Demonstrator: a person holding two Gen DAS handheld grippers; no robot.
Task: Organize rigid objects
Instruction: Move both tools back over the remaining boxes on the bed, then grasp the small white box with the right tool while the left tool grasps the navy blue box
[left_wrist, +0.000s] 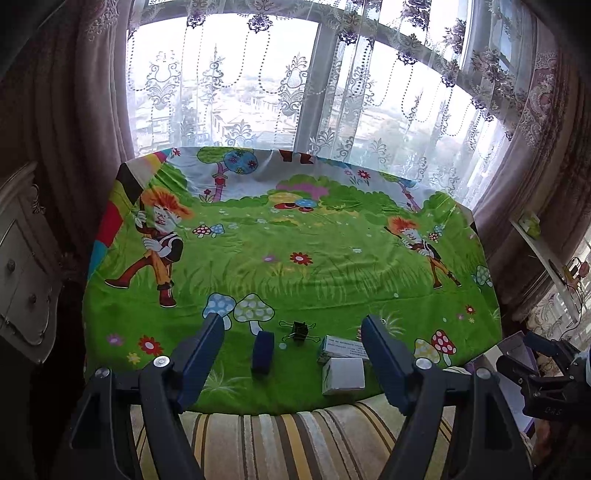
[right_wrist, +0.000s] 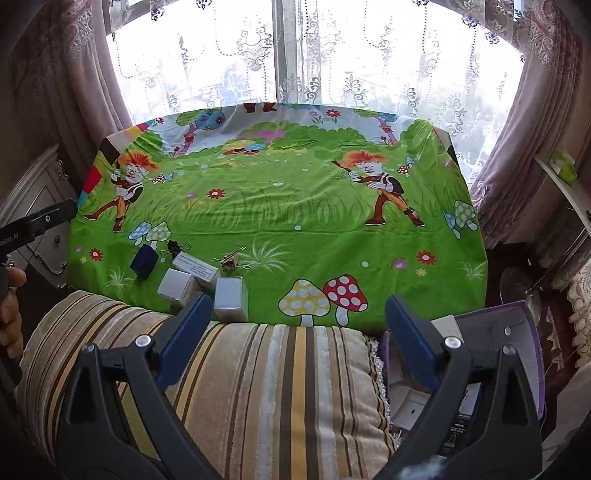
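Several small rigid items lie in a cluster near the front edge of the cartoon tablecloth (left_wrist: 295, 236). They include a dark blue box (left_wrist: 263, 350), a black binder clip (left_wrist: 297, 330), a printed white box (left_wrist: 341, 349) and a plain white box (left_wrist: 343, 376). My left gripper (left_wrist: 291, 320) hovers open over them, its fingers framing the cluster without touching. In the right wrist view the blue box (right_wrist: 144, 261), white boxes (right_wrist: 177, 288) (right_wrist: 231, 297) and a brownish clip (right_wrist: 229, 263) sit to the left. My right gripper (right_wrist: 299, 301) is open and holds nothing.
A striped cushion (right_wrist: 258, 387) lies against the table's front edge. A purple-rimmed container (right_wrist: 498, 332) with items inside stands at the lower right. A white dresser (left_wrist: 26, 280) is on the left, a shelf (left_wrist: 546, 251) on the right, and curtains hang behind.
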